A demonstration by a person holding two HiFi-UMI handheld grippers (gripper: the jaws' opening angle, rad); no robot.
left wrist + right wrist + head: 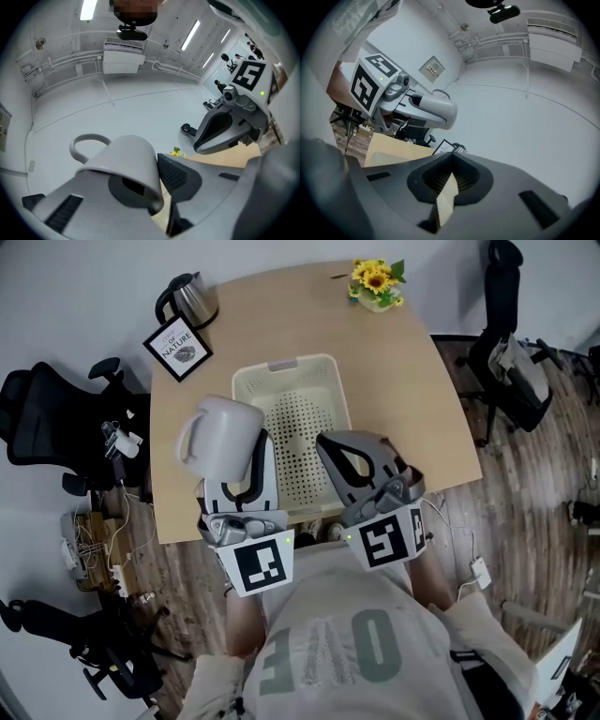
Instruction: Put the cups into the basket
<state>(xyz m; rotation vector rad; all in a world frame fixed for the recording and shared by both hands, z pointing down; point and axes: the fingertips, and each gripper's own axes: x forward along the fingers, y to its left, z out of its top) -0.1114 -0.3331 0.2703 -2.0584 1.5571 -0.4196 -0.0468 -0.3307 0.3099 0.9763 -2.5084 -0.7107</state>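
A pale grey cup [220, 437] with its handle to the left hangs above the table's left side, just left of the cream perforated basket [295, 427]. My left gripper [247, 450] is shut on the cup's rim. In the left gripper view the cup [124, 164] is tipped mouth-down between the jaws of my left gripper [154, 174]. My right gripper [349, 442] hovers over the basket's right edge, shut with nothing in it. In the right gripper view the fingertips of my right gripper [451, 161] meet, and the basket [446, 197] shows through the gap below.
The wooden table [422, 399] carries a kettle [192, 298], a framed sign [178, 348] and sunflowers [377, 282] at the back. Office chairs stand at the right [511, 352] and the left [47, 418]. Cables lie on the floor at left.
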